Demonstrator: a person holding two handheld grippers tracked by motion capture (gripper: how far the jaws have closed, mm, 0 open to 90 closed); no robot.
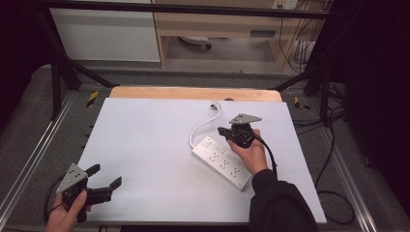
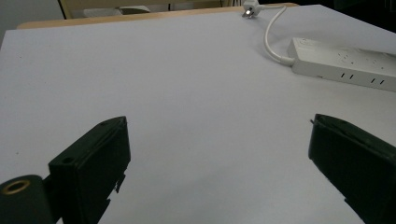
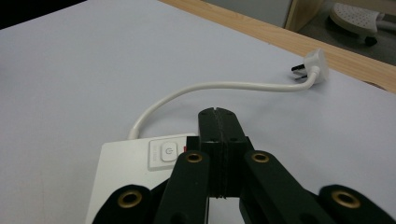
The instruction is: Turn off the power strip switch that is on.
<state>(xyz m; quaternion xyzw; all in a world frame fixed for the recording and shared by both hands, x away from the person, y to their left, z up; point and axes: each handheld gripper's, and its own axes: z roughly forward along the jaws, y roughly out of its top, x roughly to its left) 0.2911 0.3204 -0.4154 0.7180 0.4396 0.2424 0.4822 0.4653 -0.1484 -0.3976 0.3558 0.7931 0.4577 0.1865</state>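
Observation:
A white power strip [image 1: 222, 161] lies at an angle right of the table's centre, its white cable [image 1: 203, 124] curving away to a plug [image 1: 214, 103] near the far edge. My right gripper [image 1: 223, 131] hovers just above the strip's switch end, jaws shut with nothing between them. In the right gripper view the closed fingertips [image 3: 217, 126] sit over the end with the power button [image 3: 168, 150], beside the cable [image 3: 224, 86] and plug [image 3: 314, 64]. My left gripper [image 1: 105, 176] rests open near the front left corner. The strip [image 2: 343, 63] shows far off in its view.
A pale sheet [image 1: 154, 145] covers the wooden table [image 1: 193, 93]. Black frame bars [image 1: 58, 82] stand at the back left and right. Loose black cables [image 1: 333, 159] trail on the floor at the right.

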